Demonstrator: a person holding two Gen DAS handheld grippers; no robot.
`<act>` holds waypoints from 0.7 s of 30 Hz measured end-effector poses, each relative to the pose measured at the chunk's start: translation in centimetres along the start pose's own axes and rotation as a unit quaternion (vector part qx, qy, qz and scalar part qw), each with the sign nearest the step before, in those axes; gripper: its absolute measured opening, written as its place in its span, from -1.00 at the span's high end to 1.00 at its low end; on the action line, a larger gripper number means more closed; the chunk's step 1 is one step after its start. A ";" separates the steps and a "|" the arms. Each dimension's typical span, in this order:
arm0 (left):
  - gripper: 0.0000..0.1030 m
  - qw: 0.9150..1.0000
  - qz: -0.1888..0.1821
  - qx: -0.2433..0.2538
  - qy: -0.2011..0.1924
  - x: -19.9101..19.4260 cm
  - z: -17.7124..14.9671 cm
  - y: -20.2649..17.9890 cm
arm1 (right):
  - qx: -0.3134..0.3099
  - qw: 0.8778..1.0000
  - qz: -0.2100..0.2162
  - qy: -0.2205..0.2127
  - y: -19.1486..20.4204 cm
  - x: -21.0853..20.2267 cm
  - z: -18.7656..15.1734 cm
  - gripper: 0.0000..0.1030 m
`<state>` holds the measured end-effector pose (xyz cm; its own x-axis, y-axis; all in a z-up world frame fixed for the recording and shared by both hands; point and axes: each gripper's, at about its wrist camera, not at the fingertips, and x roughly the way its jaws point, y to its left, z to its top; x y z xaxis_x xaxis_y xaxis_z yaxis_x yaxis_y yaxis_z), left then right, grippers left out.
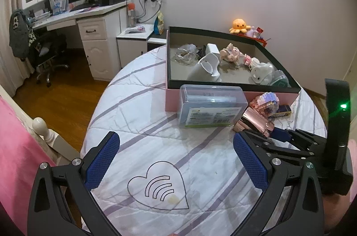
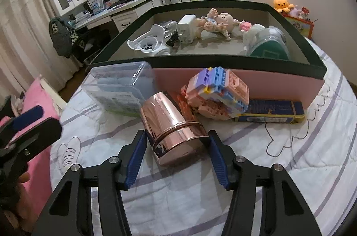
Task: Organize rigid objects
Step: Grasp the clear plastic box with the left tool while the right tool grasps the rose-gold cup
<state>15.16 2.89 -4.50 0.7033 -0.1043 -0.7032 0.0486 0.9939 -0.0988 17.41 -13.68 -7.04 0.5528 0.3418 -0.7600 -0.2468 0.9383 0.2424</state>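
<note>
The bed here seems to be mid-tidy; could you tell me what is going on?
A person is sorting items into the open box. The right gripper has its pads against the rose-gold cup lying on the quilt. The left gripper is open and empty. A clear plastic case and block toy wait outside.

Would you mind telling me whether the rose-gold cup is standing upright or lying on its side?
On its side: the rose-gold cup lies on the bedcover, between the right hand-held gripper pads.
</note>
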 end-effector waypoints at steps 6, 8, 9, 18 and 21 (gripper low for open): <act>-0.99 1.000 -0.011 0.010 0.001 1.2 0.6 -1.5 | 0.007 1.000 -0.005 0.000 -1.3 -1.8 -0.9 -0.07; -0.99 1.000 -0.013 0.014 0.001 1.8 0.9 -2.2 | 0.013 1.000 -0.012 -0.001 -2.0 -2.4 -1.3 -0.07; -0.99 1.000 -0.015 0.016 0.003 2.2 1.1 -2.6 | 0.016 1.000 -0.014 -0.002 -2.3 -2.6 -1.4 -0.07; -1.00 1.000 -0.002 0.017 0.022 6.6 1.9 -4.1 | 0.029 0.999 -0.019 -0.003 -4.4 -3.0 -1.4 -0.07; -0.99 1.000 -0.002 0.011 0.025 7.6 2.2 -4.5 | 0.028 0.999 -0.019 -0.003 -4.5 -3.0 -1.4 -0.07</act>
<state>21.82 -2.30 -7.84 0.6665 -0.1098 -0.7374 0.0682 0.9939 -0.0864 15.75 -18.98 -6.66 0.5659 0.3061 -0.7656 -0.1810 0.9520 0.2468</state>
